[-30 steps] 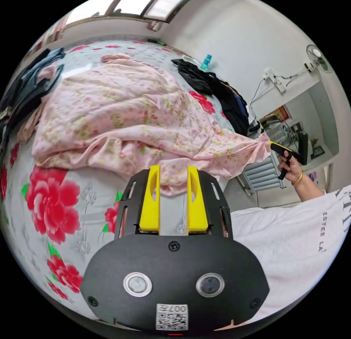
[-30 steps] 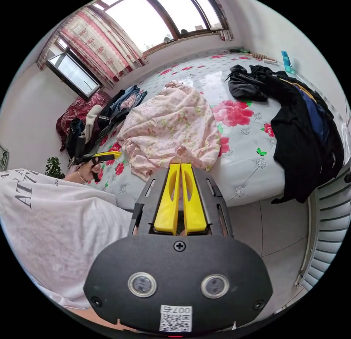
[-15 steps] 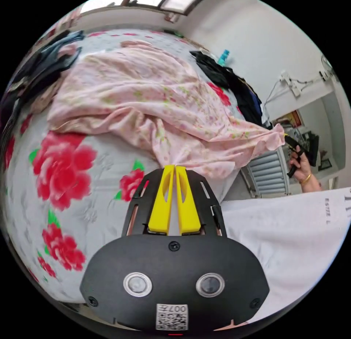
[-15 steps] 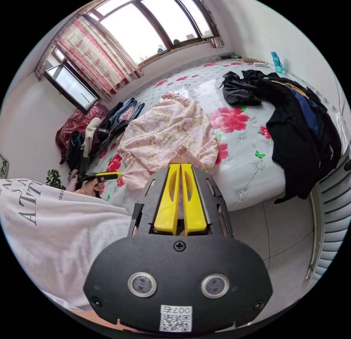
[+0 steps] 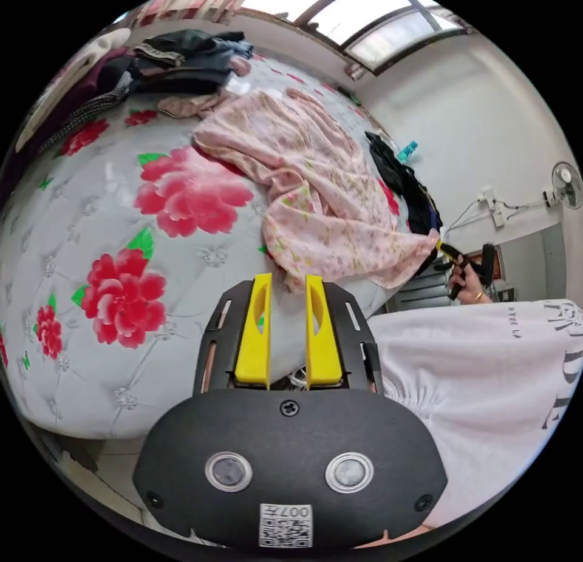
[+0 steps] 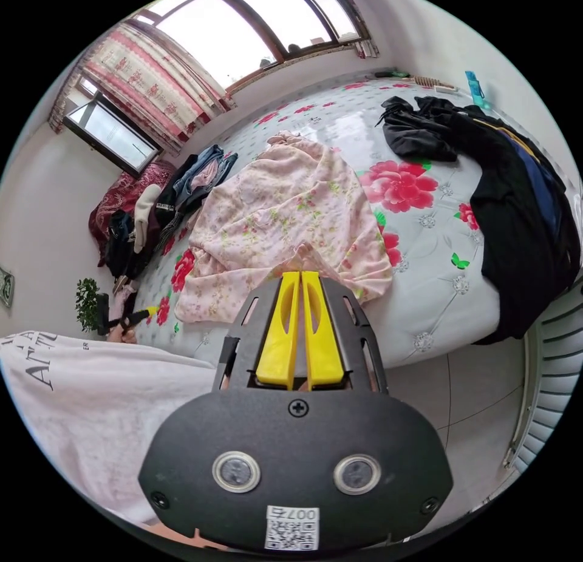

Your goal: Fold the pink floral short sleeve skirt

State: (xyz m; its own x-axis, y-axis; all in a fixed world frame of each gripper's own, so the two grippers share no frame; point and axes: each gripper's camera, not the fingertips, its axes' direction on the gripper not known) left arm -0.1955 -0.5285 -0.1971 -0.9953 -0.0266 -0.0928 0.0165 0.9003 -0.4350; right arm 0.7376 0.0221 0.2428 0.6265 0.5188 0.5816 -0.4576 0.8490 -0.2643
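Skirt [image 6: 291,216] between dark clothes [image 6: 516,179], right claw [image 6: 300,277] clamped on hem, left claw [image 5: 286,283] apart.

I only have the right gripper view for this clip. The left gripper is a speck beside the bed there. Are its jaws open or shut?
Observer: Open. In the left gripper view the left gripper has its yellow jaws apart, and the hem of the pink floral skirt lies just past the tips.
Operator: How does my own grip look from outside?
Observer: The right gripper pinches a corner of the skirt, stretched out past the edge of the bed.
Operator: What is on the wall behind it?
Observer: A wall fan, high up.
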